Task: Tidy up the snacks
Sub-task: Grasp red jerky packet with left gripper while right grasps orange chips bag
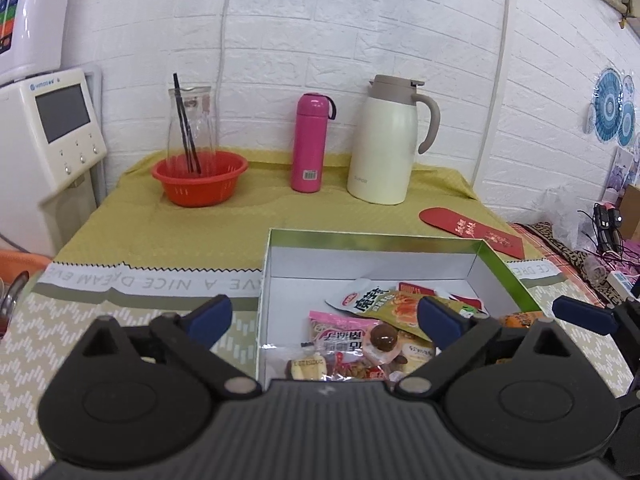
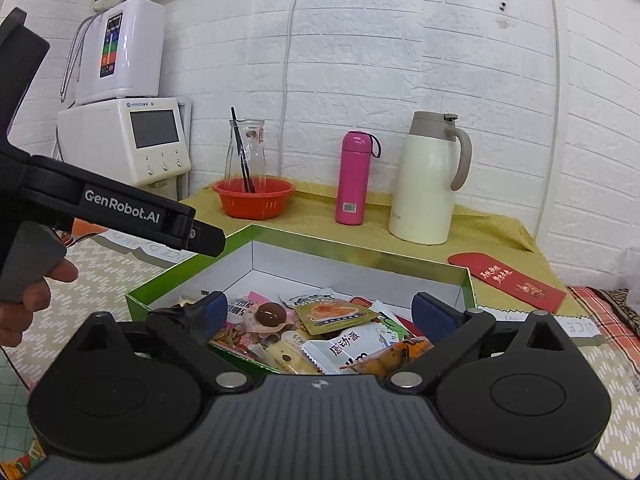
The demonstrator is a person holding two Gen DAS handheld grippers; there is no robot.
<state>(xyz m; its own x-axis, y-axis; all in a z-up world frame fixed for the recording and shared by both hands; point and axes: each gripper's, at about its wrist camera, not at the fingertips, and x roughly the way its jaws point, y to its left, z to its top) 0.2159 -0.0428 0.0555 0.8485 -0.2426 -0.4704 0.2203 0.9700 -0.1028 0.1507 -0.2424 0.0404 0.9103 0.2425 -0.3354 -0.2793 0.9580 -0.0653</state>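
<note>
At the far left, a white countertop appliance with a screen point(image 1: 60, 118) is seen beside the table, with a white water purifier point(image 2: 120, 52) stacked on top of it. On the yellow-green tablecloth point(image 1: 224, 224), an orange-red colander point(image 1: 199, 178) is set against the far wall, and a clear glass carafe point(image 1: 192, 120) holding black chopsticks point(image 1: 185, 124) is stood inside it. To its right, a pink thermos bottle point(image 1: 310, 142) and then a cream insulated jug point(image 1: 386, 140) are placed upright, well apart from each other. A red envelope point(image 1: 474, 232) is laid flat further right, near the far right corner of the box.

The snacks point(image 1: 360, 332) are piled in the near part of an open green-rimmed box point(image 1: 372, 240) with a white interior, near the middle of the table. The left gripper point(image 1: 324, 318) is held over the box's near left edge, its jaws spread wide with nothing between them. The right gripper point(image 2: 320, 308) is held over the near right side of the pile, jaws likewise parted and empty.
</note>
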